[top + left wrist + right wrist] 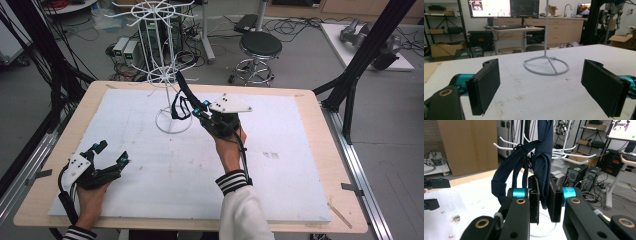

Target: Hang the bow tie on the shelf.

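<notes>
The right tongs (543,202) pinch a dark blue strap (544,167) up by the white hook rack (167,65) near the surface's far edge, apparently to hang it; left tongs (111,154) rest wide near the front-left corner.

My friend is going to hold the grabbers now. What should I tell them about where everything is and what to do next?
Right gripper: shut on the dark blue strap, held up beside the white wire rack.
Left gripper: open, holding nothing, low over the white board at the near left.
Rack: stands at the far middle of the board; its round base lies ahead of the left gripper.
Done: the strap is picked up and drapes over the rack's lower hooks; whether it truly hangs on one I cannot tell.
Left: probably settle the strap on a hook, then open the right gripper and back away.
</notes>
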`<act>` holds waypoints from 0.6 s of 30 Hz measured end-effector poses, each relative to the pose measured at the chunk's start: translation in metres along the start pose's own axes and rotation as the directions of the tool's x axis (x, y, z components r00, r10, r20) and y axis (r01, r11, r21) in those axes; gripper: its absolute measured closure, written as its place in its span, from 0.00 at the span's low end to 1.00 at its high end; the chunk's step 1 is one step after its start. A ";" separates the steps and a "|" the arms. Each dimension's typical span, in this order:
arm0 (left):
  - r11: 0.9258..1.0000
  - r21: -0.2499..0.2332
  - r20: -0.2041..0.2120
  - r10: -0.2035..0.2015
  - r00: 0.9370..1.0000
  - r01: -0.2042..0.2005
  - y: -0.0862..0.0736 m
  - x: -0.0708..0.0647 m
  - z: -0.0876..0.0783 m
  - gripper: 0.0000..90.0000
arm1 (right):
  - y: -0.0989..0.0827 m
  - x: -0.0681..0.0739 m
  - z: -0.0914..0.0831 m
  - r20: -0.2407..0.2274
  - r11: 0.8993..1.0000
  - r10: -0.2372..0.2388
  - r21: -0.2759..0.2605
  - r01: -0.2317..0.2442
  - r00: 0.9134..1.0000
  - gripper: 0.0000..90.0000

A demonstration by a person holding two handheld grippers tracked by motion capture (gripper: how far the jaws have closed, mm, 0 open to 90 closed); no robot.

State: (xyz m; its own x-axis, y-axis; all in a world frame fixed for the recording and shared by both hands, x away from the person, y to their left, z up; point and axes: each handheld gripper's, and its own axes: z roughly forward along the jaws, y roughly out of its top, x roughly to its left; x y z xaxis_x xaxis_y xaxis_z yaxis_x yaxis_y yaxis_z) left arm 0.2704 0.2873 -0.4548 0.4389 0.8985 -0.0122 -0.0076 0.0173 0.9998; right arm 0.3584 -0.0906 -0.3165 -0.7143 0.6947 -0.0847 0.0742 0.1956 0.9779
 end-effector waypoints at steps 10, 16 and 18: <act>1.000 -0.001 0.000 0.001 1.000 -0.001 0.000 0.000 0.000 0.18 | 0.001 0.000 0.010 -0.005 1.000 0.005 0.000 -0.005 1.000 0.91; 1.000 -0.002 0.000 0.001 1.000 -0.001 0.000 0.000 0.000 0.18 | -0.002 -0.001 0.018 0.001 1.000 0.017 0.017 -0.017 1.000 0.91; 1.000 -0.001 0.000 0.001 1.000 -0.001 0.000 0.000 0.000 0.18 | -0.003 -0.002 0.019 0.001 1.000 0.014 0.018 -0.014 1.000 0.91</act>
State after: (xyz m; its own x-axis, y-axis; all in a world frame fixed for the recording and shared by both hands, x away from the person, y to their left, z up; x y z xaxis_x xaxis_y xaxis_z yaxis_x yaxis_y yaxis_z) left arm 0.2703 0.2875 -0.4548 0.4390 0.8984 -0.0114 -0.0088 0.0170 0.9998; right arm 0.3727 -0.0793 -0.3231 -0.7124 0.6982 -0.0709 0.0973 0.1982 0.9753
